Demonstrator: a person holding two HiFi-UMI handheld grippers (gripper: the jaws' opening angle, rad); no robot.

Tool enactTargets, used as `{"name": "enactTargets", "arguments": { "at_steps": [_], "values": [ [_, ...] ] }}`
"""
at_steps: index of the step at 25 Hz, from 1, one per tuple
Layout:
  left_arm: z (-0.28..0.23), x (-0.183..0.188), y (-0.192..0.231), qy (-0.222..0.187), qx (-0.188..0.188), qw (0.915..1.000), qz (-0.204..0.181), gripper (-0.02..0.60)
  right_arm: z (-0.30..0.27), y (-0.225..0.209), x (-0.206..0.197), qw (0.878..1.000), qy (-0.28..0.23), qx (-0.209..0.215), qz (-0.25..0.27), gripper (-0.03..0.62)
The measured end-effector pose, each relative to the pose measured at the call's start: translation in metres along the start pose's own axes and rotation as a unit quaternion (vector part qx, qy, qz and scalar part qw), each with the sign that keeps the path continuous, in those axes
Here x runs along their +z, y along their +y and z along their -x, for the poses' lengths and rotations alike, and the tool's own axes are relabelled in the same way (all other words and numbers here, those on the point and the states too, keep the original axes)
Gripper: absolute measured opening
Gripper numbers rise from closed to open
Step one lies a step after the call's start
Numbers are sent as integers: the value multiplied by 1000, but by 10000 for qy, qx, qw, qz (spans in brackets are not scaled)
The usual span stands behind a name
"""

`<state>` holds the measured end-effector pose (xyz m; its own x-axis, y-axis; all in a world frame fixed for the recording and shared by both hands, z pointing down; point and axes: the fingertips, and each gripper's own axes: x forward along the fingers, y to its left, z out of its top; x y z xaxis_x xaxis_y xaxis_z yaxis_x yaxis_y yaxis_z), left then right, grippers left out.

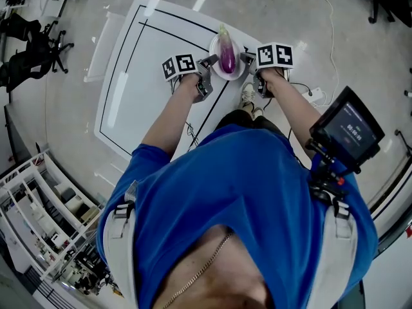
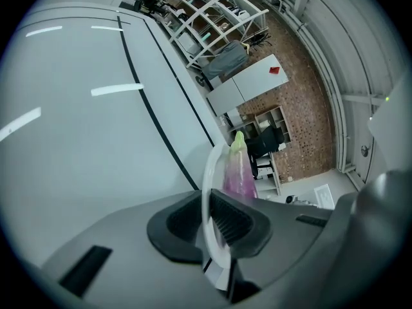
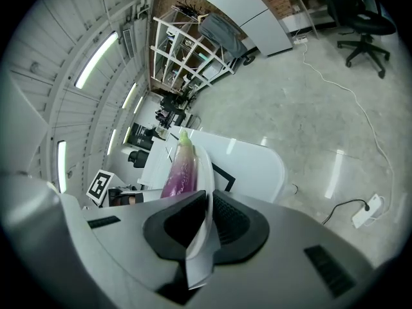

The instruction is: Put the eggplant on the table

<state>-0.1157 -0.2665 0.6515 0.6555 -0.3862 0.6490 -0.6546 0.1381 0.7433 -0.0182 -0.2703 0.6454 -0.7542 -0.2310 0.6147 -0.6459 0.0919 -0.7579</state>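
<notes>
A purple eggplant (image 1: 227, 51) with a pale green stem lies on a small white plate (image 1: 215, 67). The plate is held up over the right edge of the white table (image 1: 148, 76). My left gripper (image 1: 207, 63) is shut on the plate's left rim and my right gripper (image 1: 246, 60) is shut on its right rim. In the left gripper view the plate (image 2: 207, 192) stands edge-on between the jaws with the eggplant (image 2: 237, 169) behind it. The right gripper view shows the plate (image 3: 205, 205) clamped the same way, with the eggplant (image 3: 179, 166) on its left.
The white table carries black border lines (image 1: 136, 34) and has a rounded far corner. Grey floor lies to the right, with a white cable (image 1: 331, 24) and a power strip (image 1: 313, 95). Office chairs (image 1: 29, 50) stand at the left, shelving (image 1: 51, 205) at the lower left.
</notes>
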Motion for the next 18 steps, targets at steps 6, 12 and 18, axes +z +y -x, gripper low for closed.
{"name": "enactTargets", "arguments": {
  "at_steps": [6,12,18],
  "values": [
    [1,-3,1,108,90,9997,-197,29,-1,-1,-2,9999,70,-80,102,14],
    [-1,-2,-4,224,112,9988,-423,29,1,-4,0,9997,71,-177,180,15],
    [-1,-3,-5,276,204,9975,-625,29,1,-4,-1,9993,100,-243,272,16]
  ]
}}
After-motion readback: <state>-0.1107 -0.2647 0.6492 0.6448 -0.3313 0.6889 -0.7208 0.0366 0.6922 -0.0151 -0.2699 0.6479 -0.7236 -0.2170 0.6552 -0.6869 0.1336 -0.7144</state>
